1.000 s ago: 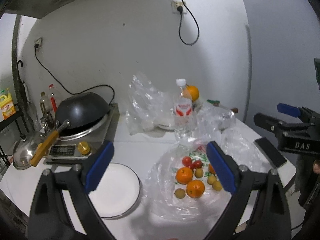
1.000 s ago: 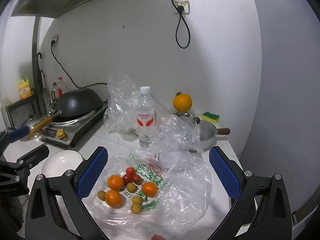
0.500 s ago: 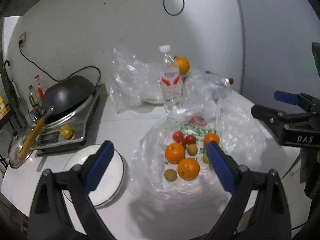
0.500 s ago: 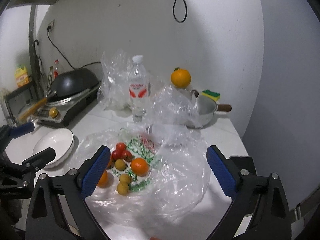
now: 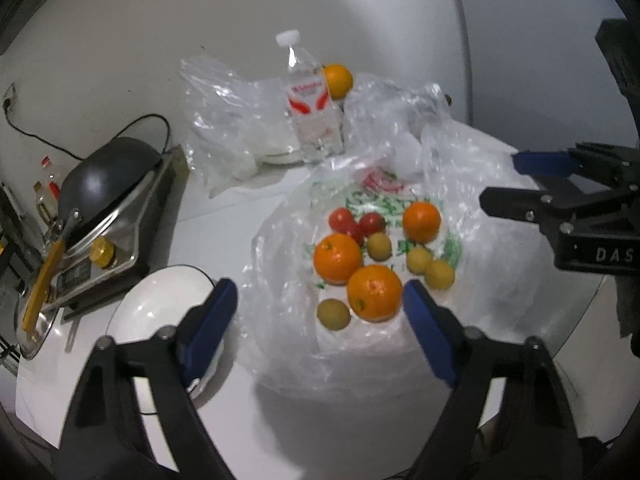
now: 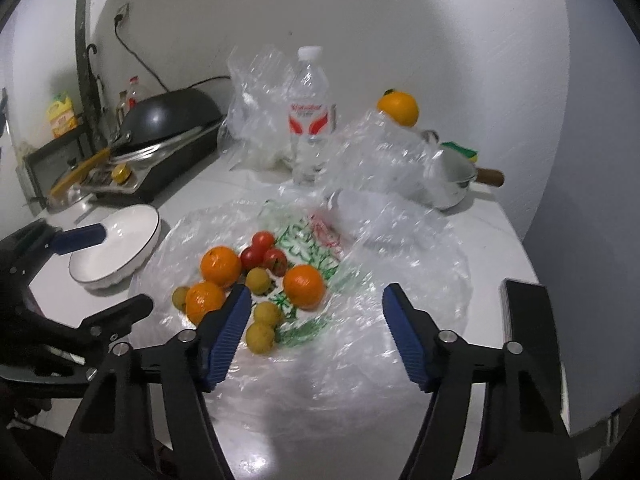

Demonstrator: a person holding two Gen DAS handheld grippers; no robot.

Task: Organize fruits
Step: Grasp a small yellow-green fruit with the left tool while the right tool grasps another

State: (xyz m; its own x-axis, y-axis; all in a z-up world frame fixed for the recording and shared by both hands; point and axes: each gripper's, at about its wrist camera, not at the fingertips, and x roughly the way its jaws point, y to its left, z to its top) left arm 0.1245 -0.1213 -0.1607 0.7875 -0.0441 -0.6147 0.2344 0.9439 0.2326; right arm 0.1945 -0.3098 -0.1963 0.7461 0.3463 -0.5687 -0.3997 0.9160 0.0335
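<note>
left gripper (image 5: 320, 316): jaws wide apart, empty, hovering above the near edge of the plastic bag (image 5: 360, 344); the nearest orange (image 5: 374, 292) and a small yellow-green fruit (image 5: 333, 313) show in the gap between its blue pads
right gripper (image 6: 316, 324): also spread wide, holding nothing, over the bag's near-right part; left pad (image 6: 230, 332) overlaps the near orange in its view, contact cannot be told
fruit location: all loose on the flattened clear bag with green/red print, middle of the white countertop (image 5: 208, 216)
oranges: 3 on the bag, 2 side by side on the left (image 6: 220, 266) (image 6: 204, 300), 1 apart on the right (image 6: 304, 286)
tomatoes: 3 small red ones (image 6: 264, 256) clustered at the far side of the pile, touching each other
small yellow-green fruits: 4 visible in the right wrist view, 1 in the middle (image 6: 257, 280), 2 close together at the near edge (image 6: 264, 322), 1 left of the near orange (image 6: 181, 297)
extra orange (image 6: 398, 108): off the bag, perched at the back behind crumpled plastic, above the saucepan (image 6: 452, 180)
white plate (image 6: 116, 240): empty, just left of the bag, near the left gripper's pad
water bottle (image 6: 310, 120): upright behind the bag, cap on
second clear bag (image 5: 228, 120): crumpled, left of the bottle
wok (image 5: 100, 176): on the cooker at the left, wooden handle pointing toward the camera
sponge (image 6: 460, 150): green/yellow, behind the saucepan
</note>
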